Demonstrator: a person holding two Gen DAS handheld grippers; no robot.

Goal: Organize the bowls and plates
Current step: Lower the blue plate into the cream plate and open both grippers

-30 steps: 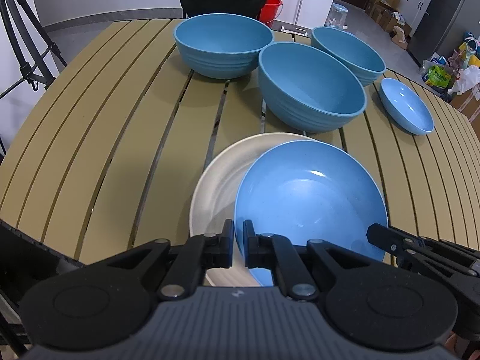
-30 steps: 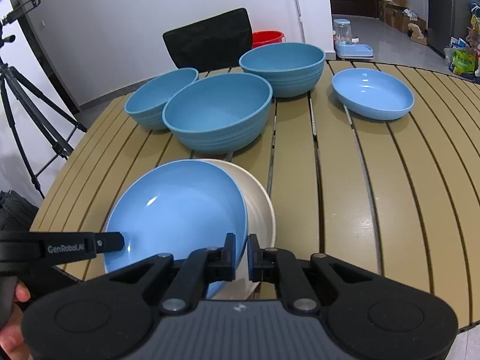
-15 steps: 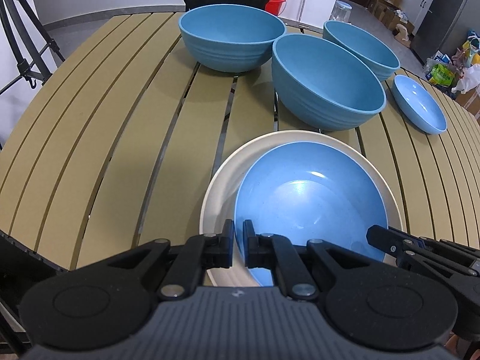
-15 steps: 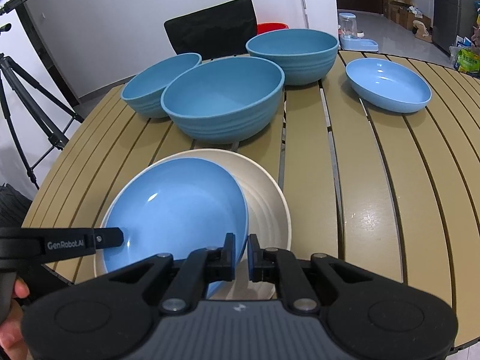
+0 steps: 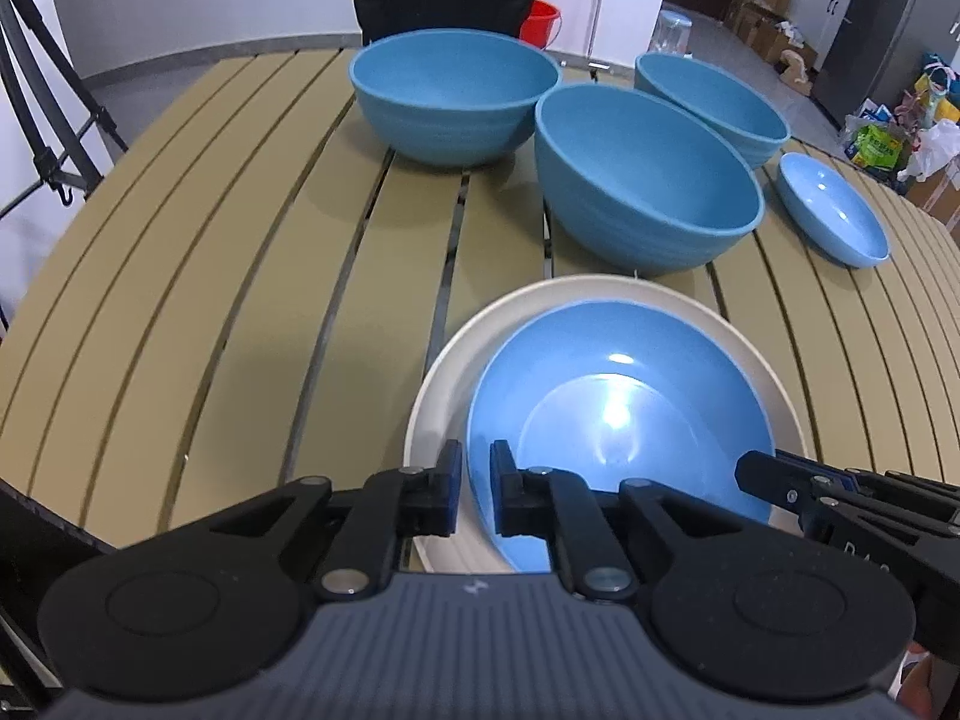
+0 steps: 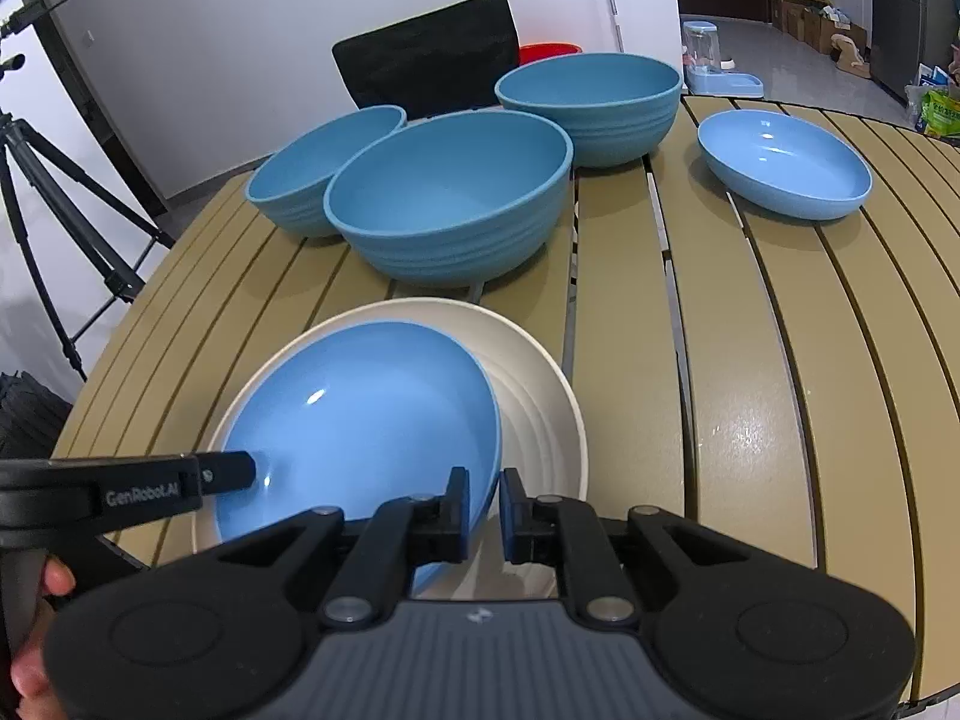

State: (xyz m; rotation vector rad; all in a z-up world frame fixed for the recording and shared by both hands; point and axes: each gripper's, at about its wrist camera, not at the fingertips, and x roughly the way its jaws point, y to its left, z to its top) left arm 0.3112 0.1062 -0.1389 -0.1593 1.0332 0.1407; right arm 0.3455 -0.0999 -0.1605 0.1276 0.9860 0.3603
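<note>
Nearest me on the slatted table (image 5: 240,312) I see a plate (image 5: 618,408) lying inside a wider plate (image 5: 456,360), off-centre toward its left side. Behind them I have three bowls: middle bowl (image 6: 447,198) closest, left bowl (image 6: 312,174) and right bowl (image 6: 591,99) further back. A shallow dish (image 6: 783,162) sits alone, far right. A chair (image 6: 429,54) stands behind the table.

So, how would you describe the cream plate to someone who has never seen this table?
On the slatted tan table, look at the near edge, in front of the three deep blue bowls. The cream plate lies there with a blue plate resting in it. It is the only dish that is not blue.
</note>
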